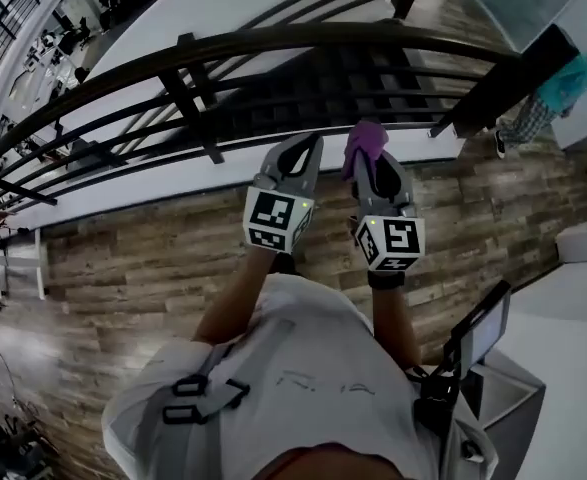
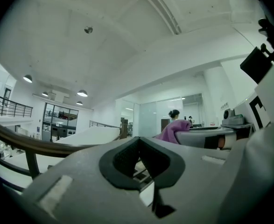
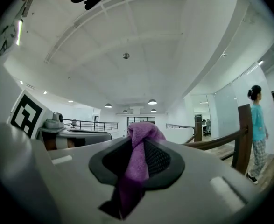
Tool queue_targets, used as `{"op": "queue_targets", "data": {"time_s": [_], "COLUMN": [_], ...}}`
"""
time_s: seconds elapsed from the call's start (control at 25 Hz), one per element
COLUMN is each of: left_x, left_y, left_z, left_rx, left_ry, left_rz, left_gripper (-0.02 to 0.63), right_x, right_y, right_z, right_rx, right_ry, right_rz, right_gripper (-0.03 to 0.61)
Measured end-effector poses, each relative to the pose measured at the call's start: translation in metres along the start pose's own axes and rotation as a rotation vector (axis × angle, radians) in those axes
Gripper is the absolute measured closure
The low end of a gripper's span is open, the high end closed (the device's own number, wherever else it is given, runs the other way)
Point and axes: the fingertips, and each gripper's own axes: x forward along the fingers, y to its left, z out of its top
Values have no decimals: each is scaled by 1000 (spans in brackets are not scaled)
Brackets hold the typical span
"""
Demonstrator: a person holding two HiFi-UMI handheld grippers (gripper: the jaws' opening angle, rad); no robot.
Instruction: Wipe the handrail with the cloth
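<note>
The dark curved handrail (image 1: 273, 46) runs across the top of the head view, above several lower bars. My right gripper (image 1: 365, 153) is shut on a purple cloth (image 1: 364, 144), which bunches at its tip just short of the railing; the cloth (image 3: 139, 157) hangs between the jaws of the right gripper (image 3: 136, 167). My left gripper (image 1: 303, 150) is beside it, shut with nothing in it; in its own view the left gripper (image 2: 139, 160) points past the handrail (image 2: 20, 141), with the cloth (image 2: 174, 130) to the right.
A wooden floor (image 1: 153, 258) lies under me, with a white ledge below the railing. A person in a teal top (image 1: 563, 88) walks at the far right. A white stand with a screen (image 1: 483, 333) is at my lower right.
</note>
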Motion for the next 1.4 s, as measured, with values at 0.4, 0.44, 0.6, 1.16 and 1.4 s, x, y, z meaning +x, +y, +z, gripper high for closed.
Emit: {"op": "queue_targets", "data": {"time_s": [0.4,0.44,0.6,1.16,1.4], "left_x": [51,51,56,56,7], "left_y": [174,186,228,342,353], "left_z": [16,13,8,12,10], "left_rx": [-14,-16,-15,2,-24], "left_ry": [-23,-18,-1,-10,16], "left_rz": [202,228,323,909,1099], "left_gripper": [614,614,614,614,614], "right_x": [191,205,259,422,458], "right_y": [40,45,63,162,246], "right_z": [13,11,5,-13,-38], "right_rx": [-35,-36,-49,-217,-351], "right_ry": [20,25,28,29,73], "right_rz": [202,230,337,987,1173], "right_gripper": [506,506,506,506,506]}}
